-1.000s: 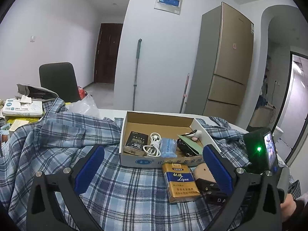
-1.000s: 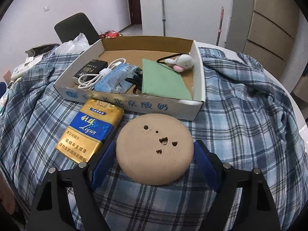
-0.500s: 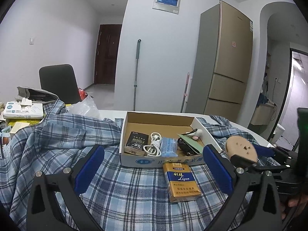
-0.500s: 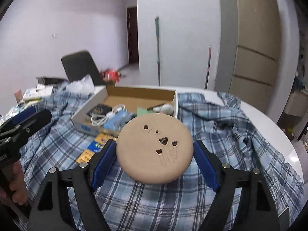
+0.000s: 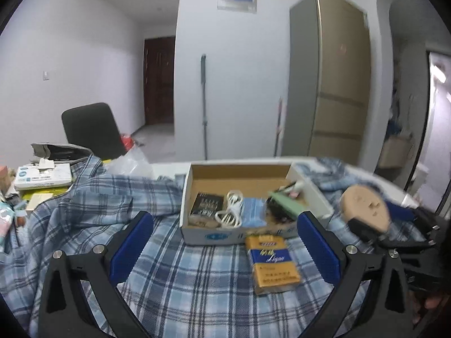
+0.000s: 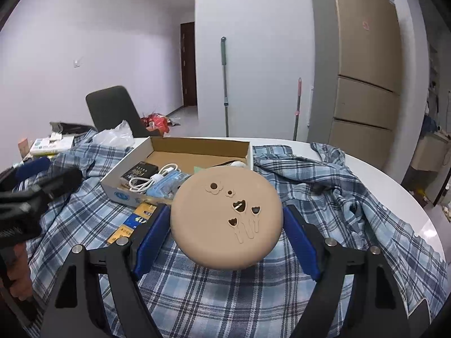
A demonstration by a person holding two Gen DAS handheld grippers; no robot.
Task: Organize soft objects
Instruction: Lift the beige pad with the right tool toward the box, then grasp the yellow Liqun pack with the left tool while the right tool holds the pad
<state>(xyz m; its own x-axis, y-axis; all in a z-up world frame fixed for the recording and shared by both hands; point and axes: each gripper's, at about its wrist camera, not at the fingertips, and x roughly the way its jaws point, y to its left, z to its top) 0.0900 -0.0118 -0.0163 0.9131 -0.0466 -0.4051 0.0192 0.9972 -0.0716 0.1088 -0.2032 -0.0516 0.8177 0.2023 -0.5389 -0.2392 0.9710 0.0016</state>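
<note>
Right gripper (image 6: 227, 229) clamped on a round tan cushion-like disc (image 6: 225, 218), blue pads pressed against both its sides; disc lifted clear of the blue plaid shirt (image 6: 324, 186) spread over the round white table (image 6: 400, 186). Flower and tulip cut-outs visible on disc's top face. Seen from the left wrist view, same disc (image 5: 365, 208) held up at right of the cardboard box (image 5: 242, 231), just beside its right wall, not inside.

Left gripper (image 5: 224, 246) released, pads spread wide, nothing between them; hovering low over the plaid shirt in front of the box.

Box open-topped, resting on the shirt. Inside: black packet (image 5: 205, 203) at left, coiled white cable (image 5: 232, 209), blue face mask (image 5: 252, 209), green flat pouch (image 5: 284, 202), small white item with pink patch (image 5: 296, 187) in the far right corner.

Yellow-and-blue cigarette pack (image 5: 272, 263) lying on the shirt, touching the box's front wall.

Background: black chair (image 6: 112, 109), tall beige refrigerator (image 6: 363, 64), mop handle (image 6: 224, 84) against the wall, tissue pack (image 5: 42, 176) at far left of table.
</note>
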